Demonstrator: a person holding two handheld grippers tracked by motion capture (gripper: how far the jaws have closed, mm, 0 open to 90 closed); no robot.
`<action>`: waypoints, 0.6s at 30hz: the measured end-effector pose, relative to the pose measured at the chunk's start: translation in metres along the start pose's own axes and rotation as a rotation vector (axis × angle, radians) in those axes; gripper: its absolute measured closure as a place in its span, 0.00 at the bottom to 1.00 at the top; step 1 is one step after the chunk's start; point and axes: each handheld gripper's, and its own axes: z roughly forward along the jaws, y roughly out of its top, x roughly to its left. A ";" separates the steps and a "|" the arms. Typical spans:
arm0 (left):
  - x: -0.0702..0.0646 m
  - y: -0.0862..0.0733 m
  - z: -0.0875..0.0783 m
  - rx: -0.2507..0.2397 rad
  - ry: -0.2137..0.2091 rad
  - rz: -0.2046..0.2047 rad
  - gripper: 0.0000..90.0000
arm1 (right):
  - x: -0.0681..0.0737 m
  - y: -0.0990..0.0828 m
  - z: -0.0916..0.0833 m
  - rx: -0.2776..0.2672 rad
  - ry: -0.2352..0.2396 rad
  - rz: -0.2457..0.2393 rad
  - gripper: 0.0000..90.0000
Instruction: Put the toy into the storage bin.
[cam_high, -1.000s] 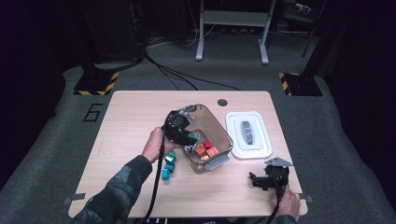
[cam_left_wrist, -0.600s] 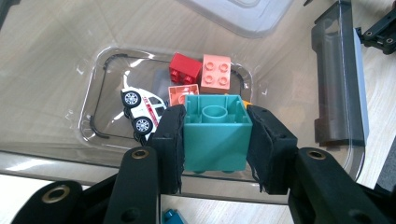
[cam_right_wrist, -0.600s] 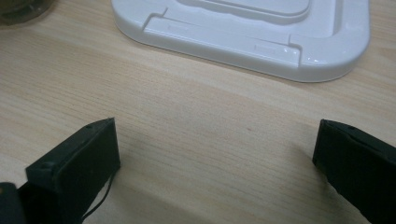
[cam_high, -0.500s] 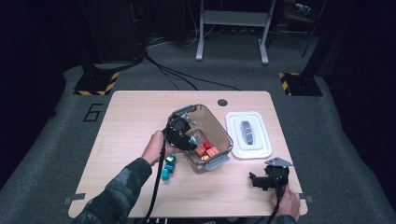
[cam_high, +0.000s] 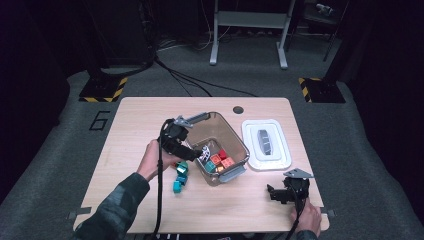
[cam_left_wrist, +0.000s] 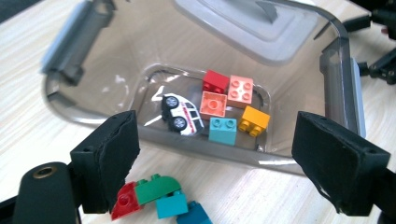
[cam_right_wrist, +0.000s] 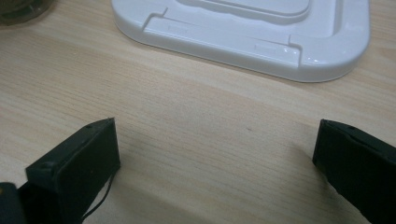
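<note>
Black-padded left tool (cam_left_wrist: 215, 163) has just been opening, nothing between its pads, backed off left from the smoky clear plastic bin (cam_high: 220, 145); white toy car (cam_left_wrist: 181, 115) lies inside now. Right tool (cam_right_wrist: 215, 163) gapes empty, unmoved.

The light wooden bench (cam_high: 140, 130) carries a clear plastic bin (cam_high: 235, 140) near its centre. A white lid (cam_high: 252, 150) lies flat at the bin's three o'clock, and loose toy bricks (cam_high: 179, 177) sit at its seven o'clock.
</note>
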 end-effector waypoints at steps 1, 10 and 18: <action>0.001 -0.004 -0.002 -0.006 0.004 -0.006 0.16 | 0.000 0.000 0.000 -0.001 0.000 0.001 0.00; 0.008 -0.042 -0.007 -0.034 0.065 -0.057 0.13 | 0.000 0.000 0.000 0.000 0.000 0.000 0.00; 0.008 -0.096 0.018 0.035 0.095 -0.112 0.10 | 0.000 0.000 0.000 0.000 0.000 0.000 0.00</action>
